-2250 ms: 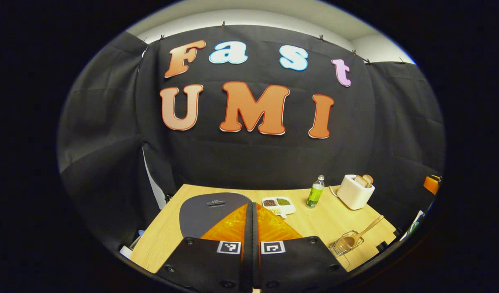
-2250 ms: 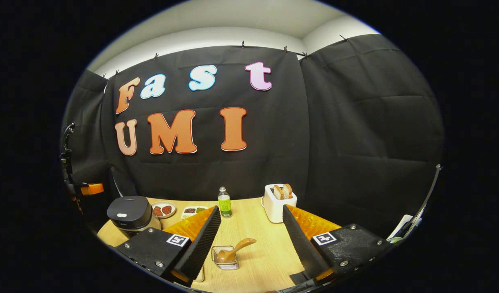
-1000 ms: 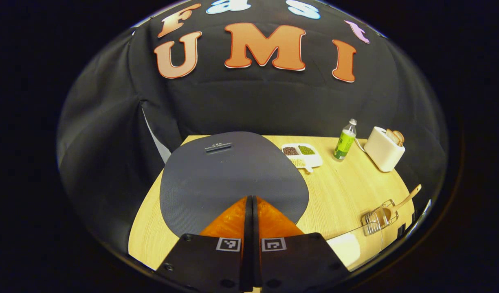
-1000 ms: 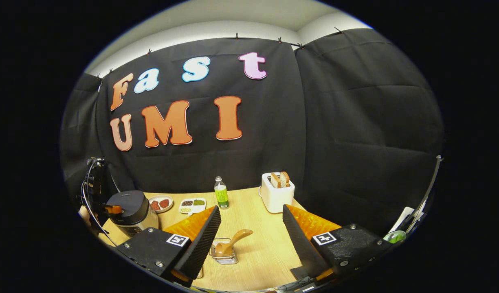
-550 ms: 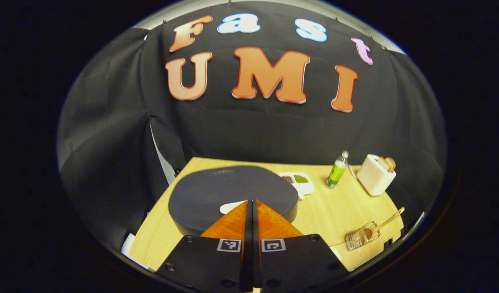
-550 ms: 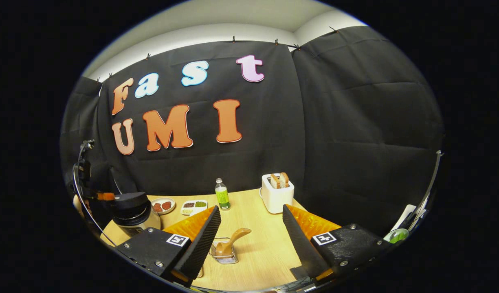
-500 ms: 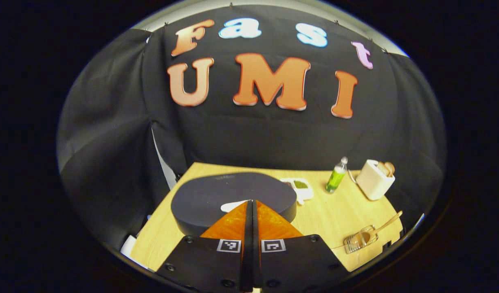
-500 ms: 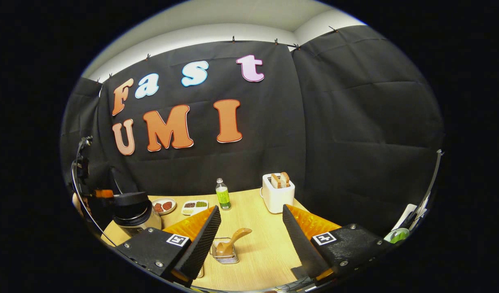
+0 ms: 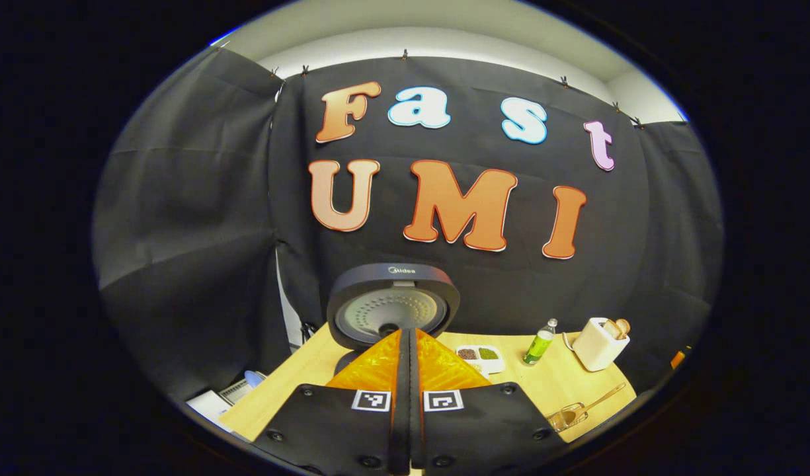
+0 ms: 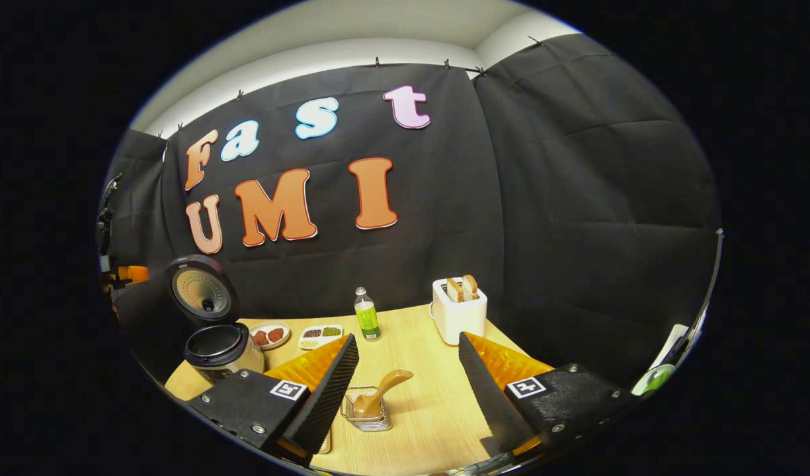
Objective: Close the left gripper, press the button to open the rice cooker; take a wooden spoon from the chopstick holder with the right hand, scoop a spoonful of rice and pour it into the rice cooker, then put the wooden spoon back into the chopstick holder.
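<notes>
Two grippers in play, left gripper fingers pressed together on nothing, dark round rice cooker lid upright at table's left end, right gripper fingers wide above wire chopstick holder with wooden spoon in it, light wood table.

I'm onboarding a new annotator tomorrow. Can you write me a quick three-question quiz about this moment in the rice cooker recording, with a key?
1. True or false: the rice cooker has its lid standing open.
2. Where is the wooden spoon right now?
A. held in the right hand-held gripper
B. resting in the chopstick holder on the table
C. inside the rice cooker
3. Fill in: the left hand-held gripper has its two fingers pressed ______.

Key
1. True: the lid is swung up and the pot mouth is exposed.
2. B: the right hand-held gripper is open, with nothing between its fingers.
3. together (shut, holding nothing).
</notes>
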A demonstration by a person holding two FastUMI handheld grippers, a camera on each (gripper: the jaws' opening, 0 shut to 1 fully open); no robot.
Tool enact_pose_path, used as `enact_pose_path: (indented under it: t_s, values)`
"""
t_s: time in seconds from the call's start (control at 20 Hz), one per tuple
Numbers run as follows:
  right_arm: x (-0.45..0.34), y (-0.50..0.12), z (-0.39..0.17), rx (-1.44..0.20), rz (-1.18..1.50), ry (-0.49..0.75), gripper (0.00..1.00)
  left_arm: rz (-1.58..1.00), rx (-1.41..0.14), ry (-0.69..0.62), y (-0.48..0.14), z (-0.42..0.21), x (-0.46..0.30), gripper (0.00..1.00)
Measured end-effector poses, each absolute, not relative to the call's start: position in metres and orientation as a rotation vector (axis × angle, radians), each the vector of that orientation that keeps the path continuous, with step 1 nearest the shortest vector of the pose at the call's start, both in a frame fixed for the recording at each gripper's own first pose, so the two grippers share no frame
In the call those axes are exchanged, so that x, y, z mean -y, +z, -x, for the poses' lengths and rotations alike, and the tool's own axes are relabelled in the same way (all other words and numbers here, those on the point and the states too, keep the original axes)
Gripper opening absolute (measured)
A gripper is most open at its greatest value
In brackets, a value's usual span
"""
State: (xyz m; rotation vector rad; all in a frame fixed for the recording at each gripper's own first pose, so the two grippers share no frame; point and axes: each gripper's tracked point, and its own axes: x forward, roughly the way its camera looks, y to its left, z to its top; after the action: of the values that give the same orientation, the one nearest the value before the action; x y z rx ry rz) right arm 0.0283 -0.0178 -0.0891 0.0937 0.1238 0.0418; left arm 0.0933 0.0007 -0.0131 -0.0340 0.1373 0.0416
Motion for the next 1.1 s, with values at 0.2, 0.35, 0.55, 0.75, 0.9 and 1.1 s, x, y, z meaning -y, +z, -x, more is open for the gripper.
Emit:
enact_pose_path:
  t_s: [0.2,0.35,0.55,0.75,0.9,1.1]
  values:
    - [0.013,-0.120,-0.052,-0.139,-0.179,0.064,0.94,-0.014,-0.003,0.135,0.022,-0.067,-0.025,0.05]
    - [0.005,-0.156,-0.066,-0.227,-0.310,0.088,0.95,-0.073,0.063,0.178,0.037,-0.047,-0.032,0.13]
    - [-0.002,-0.197,-0.083,-0.321,-0.455,0.090,0.95,-0.082,0.061,0.173,0.036,-0.026,-0.030,0.34]
    - [-0.012,-0.220,-0.098,-0.373,-0.532,0.103,0.95,-0.020,0.025,0.175,0.027,-0.014,-0.033,0.54]
    - [-0.020,-0.238,-0.109,-0.417,-0.559,0.117,0.94,-0.005,0.006,0.192,0.021,-0.009,-0.040,0.76]
    - [-0.028,-0.255,-0.124,-0.459,-0.629,0.119,0.86,0.008,-0.026,0.217,0.010,-0.009,-0.052,0.90]
